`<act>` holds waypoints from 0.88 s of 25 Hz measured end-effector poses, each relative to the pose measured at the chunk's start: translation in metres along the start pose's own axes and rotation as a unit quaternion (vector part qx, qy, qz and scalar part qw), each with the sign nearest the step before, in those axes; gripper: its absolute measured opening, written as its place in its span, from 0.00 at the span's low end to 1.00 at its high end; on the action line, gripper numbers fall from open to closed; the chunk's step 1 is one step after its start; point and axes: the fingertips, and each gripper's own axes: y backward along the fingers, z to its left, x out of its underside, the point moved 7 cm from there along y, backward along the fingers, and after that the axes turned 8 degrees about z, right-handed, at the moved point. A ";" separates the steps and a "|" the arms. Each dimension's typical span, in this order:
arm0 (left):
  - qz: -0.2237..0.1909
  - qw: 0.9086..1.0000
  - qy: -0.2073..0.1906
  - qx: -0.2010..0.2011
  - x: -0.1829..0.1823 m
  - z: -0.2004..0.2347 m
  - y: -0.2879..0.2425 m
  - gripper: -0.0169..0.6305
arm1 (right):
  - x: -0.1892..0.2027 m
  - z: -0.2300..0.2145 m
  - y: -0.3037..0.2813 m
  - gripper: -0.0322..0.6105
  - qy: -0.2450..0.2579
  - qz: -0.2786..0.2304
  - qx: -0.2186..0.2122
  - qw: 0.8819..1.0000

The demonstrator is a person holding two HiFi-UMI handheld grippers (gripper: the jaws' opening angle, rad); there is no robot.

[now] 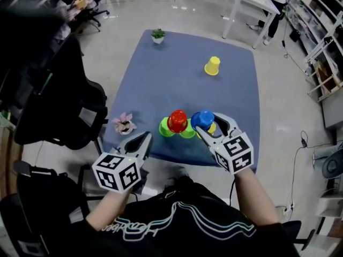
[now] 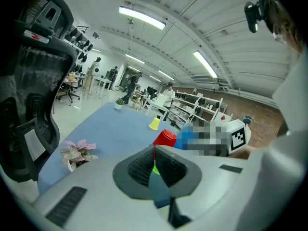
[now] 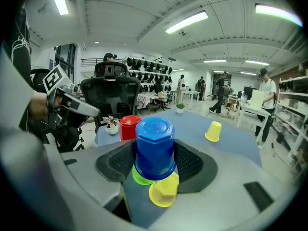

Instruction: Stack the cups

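Clamping an upturned blue cup (image 3: 154, 146) by its sides, the right gripper (image 3: 155, 163) has its jaws spread wide with the pads pressed on the cup. Just under the cup's rim show a yellow cup (image 3: 163, 191) lying on its side and the edge of a green cup (image 3: 137, 177). Beside them a red cup (image 1: 177, 121) stands upturned on green cups, all near the front edge of a blue mat (image 1: 177, 74). The left gripper (image 2: 155, 165) hangs off that edge with its jaws together and nothing between them, near a pink potted plant (image 1: 124, 123). Another yellow cup (image 1: 212, 66) stands well apart, towards the far side.
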 end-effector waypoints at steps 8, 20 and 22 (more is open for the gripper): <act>0.002 1.000 -0.006 0.013 0.004 0.003 -0.001 0.07 | 0.012 0.005 -0.009 0.46 -0.001 0.015 0.007 1.000; 0.011 1.000 -0.008 0.023 0.003 0.011 -0.008 0.07 | 0.017 0.003 -0.018 0.46 -0.019 0.014 0.017 1.000; 0.011 1.000 -0.007 0.026 0.005 0.012 -0.009 0.07 | 0.018 0.005 -0.019 0.46 -0.020 0.010 0.019 1.000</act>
